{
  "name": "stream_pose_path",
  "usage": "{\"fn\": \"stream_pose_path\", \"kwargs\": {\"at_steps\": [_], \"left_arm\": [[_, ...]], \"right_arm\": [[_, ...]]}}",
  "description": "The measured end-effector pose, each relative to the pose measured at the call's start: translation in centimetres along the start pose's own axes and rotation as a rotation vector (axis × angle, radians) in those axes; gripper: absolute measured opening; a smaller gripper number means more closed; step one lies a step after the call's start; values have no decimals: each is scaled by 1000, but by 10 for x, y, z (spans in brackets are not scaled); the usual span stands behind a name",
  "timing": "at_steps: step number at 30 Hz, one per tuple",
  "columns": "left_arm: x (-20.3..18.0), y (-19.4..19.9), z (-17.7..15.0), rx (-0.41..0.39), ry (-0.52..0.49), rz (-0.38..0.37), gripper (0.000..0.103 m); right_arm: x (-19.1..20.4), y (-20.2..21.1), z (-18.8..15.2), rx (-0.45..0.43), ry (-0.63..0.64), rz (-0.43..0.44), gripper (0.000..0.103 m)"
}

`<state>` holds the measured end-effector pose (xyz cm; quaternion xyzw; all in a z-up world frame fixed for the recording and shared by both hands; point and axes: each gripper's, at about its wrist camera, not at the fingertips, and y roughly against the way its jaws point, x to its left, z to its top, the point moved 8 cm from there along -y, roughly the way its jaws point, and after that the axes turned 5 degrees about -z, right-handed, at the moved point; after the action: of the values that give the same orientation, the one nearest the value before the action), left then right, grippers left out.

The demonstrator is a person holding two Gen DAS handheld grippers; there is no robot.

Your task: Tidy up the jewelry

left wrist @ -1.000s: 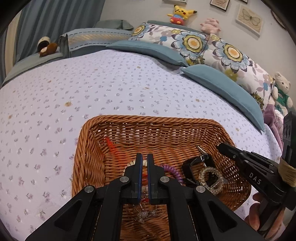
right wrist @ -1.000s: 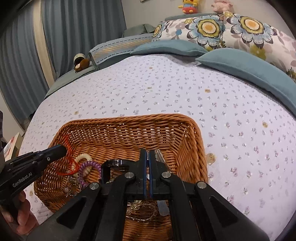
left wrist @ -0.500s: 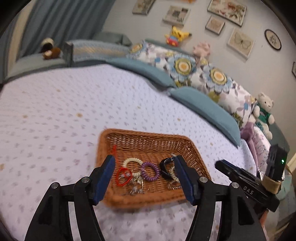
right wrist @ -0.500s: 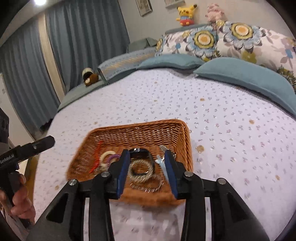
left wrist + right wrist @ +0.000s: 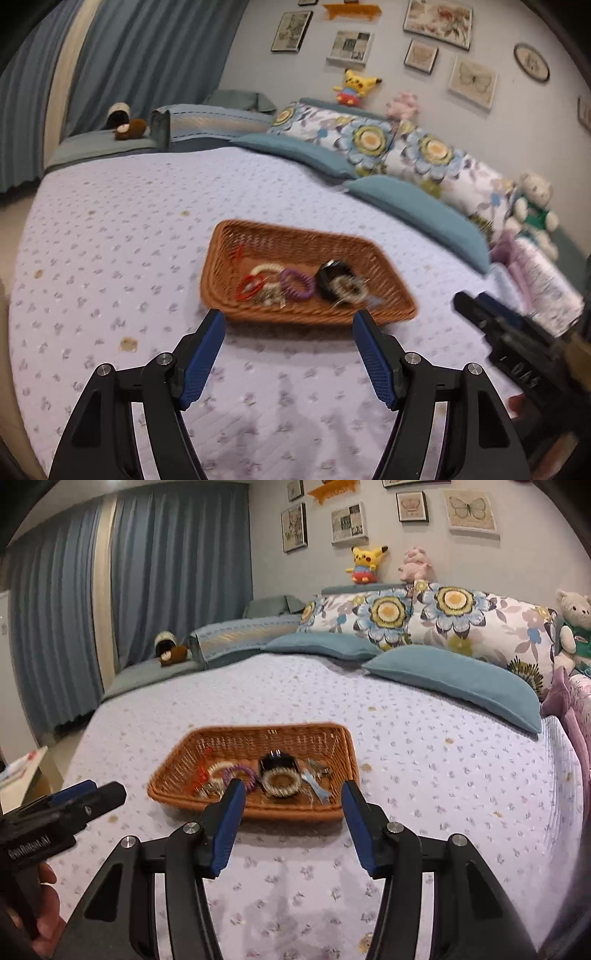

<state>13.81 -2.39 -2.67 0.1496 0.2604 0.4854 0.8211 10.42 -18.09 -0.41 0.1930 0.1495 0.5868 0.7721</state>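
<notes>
A brown wicker basket [image 5: 295, 236] [image 5: 236, 738] sits on the bed. It holds a red cord ornament [image 5: 249, 284], a cream coil band [image 5: 266, 266], a purple coil band [image 5: 297, 282] [image 5: 240, 773], a black clip [image 5: 330, 275] [image 5: 279, 764], a silver sparkly bracelet [image 5: 347, 288] [image 5: 280, 782] and small metal pieces. My left gripper [image 5: 288, 325] is open and empty, held back from the basket's near rim. My right gripper [image 5: 293, 794] is open and empty, also short of the basket. Each gripper shows at the edge of the other's view.
The bed has a pale lilac flowered cover [image 5: 110, 258]. Blue cushions [image 5: 450, 679] and flowered pillows [image 5: 461, 616] lie at the far side. Plush toys [image 5: 365, 563] sit on the headboard, a teddy bear [image 5: 572, 627] at the right. Blue curtains [image 5: 166, 572] hang at the left.
Both grippers have opened, from shut inside the basket to wide open. Both have pulled back and up, away from the basket. The jewelry stays in the basket.
</notes>
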Motion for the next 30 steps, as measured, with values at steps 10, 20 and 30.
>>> {"fn": "stream_pose_path", "kwargs": {"at_steps": [10,20,30], "left_arm": [[0,-11,-10,16,-74,125,73],[-3,-16,-17,43,-94,128,73],[-14,-13,-18,36,-137,116,73]], "right_arm": [[-9,-12,-11,51,-39,18,57],[-6,-13,-11,61,-35,36,57],[-6,-15,-13,67,-26,31,57]]}}
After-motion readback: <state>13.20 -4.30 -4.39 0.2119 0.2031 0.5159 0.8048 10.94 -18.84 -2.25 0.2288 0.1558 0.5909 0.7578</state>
